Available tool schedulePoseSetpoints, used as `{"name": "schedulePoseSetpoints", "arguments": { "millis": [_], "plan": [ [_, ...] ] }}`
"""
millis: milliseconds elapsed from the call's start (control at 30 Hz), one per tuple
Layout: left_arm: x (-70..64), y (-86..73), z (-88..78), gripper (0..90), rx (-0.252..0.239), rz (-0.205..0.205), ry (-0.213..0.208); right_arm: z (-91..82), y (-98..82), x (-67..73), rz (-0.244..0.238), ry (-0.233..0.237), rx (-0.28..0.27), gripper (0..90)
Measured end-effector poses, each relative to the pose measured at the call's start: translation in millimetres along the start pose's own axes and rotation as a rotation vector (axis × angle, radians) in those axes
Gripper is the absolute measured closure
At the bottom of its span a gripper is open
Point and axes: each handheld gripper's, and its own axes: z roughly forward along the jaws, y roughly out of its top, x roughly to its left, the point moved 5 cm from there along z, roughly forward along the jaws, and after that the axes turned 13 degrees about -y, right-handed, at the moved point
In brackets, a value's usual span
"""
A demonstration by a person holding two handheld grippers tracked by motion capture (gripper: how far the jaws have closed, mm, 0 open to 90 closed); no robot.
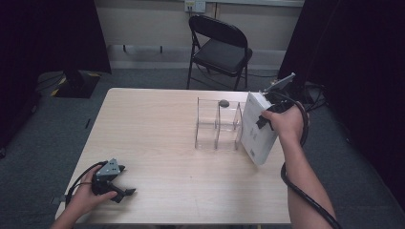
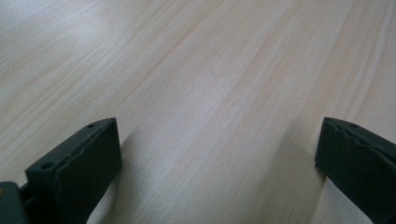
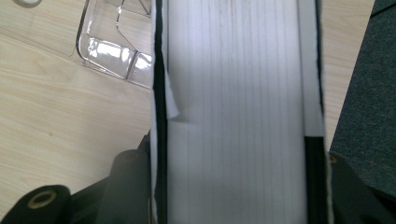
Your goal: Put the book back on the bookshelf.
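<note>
Gripping a thick white book (image 1: 258, 129) by its covers, the right gripper (image 1: 274, 102) holds it tilted at the right end of the clear plastic organizer (image 1: 217, 125) — the book's upper corner leans away from the person, its lower corner comes down near the table's (image 1: 157, 143) right edge. In the right gripper view the black jaws press on both sides of the book (image 3: 233, 116), page edges facing the camera, and a corner of the organizer (image 3: 112, 46) shows just beside it. The organizer stands upright with its dividers free, a small dark round thing (image 1: 223, 102) at its far rim. Well apart from the organizer, toward the near left corner, the left gripper (image 1: 117, 186) rests low over the wood in the person's hand; its jaws stand wide apart with nothing but bare tabletop (image 2: 201, 93) between them. Beyond the organizer, off the table, a black folding chair (image 1: 219, 45) stands by the wall.
</note>
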Motion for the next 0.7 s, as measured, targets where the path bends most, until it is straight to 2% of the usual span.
{"name": "schedulePoseSetpoints", "arguments": {
  "millis": [133, 367, 700],
  "plan": [
    [0.0, 0.0, 0.0, 0.0, 0.0, 0.0, 0.001, 1.3, 2.1, -0.2, 0.006, -0.006, -0.002, 52.4],
    [0.0, 0.0, 0.0, 0.0, 0.0, 0.0, 0.001, 0.8, 5.6, -1.6, 0.051, -0.003, 0.005, 52.4],
    [0.1, 0.0, 0.0, 0.0, 0.0, 0.001, 0.001, -0.7, 11.6, -2.1, 0.082, -0.02, -0.015, 52.4]
  ]
}}
